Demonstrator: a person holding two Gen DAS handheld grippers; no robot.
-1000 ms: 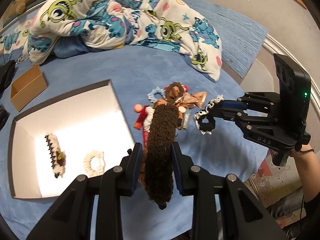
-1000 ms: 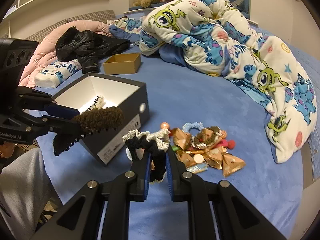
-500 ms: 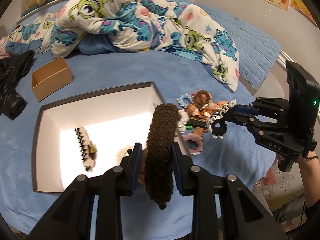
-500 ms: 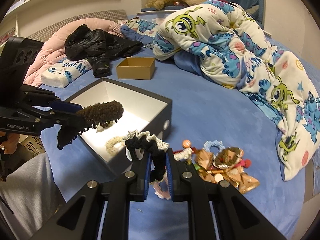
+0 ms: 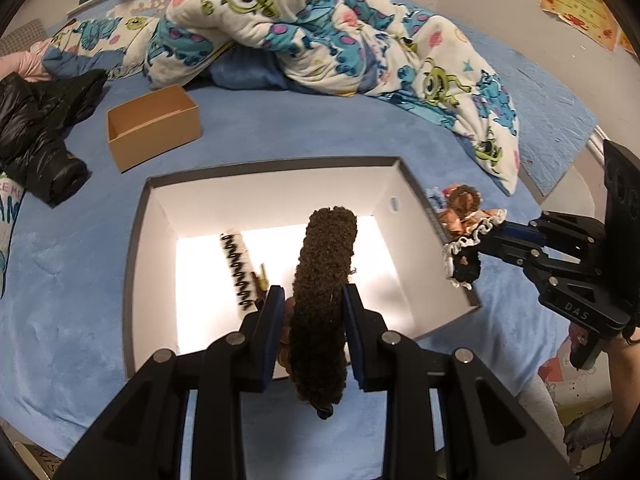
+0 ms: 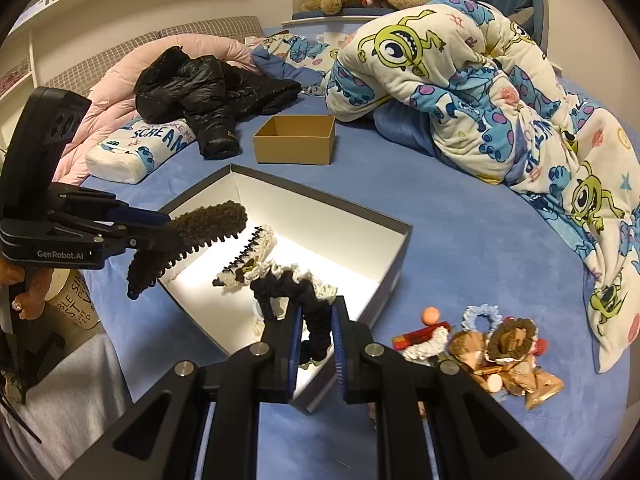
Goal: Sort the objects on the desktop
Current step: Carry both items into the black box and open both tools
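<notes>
- A blue bedspread (image 6: 460, 200) was seen under a grey box (image 6: 394, 264), a cartoon blanket (image 6: 480, 92) heaped behind.
- The left gripper (image 5: 312, 312) was clamped on a brown hair clip (image 5: 324, 280); the right gripper (image 6: 316, 326) was pinched on a black scrunchie (image 6: 296, 292).

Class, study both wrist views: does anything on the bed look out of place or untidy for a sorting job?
Yes. A heap of unsorted hair ties and small accessories lies jumbled on the blue bedspread, outside the grey box that already holds a hair clip. The small brown box looks empty.
</notes>
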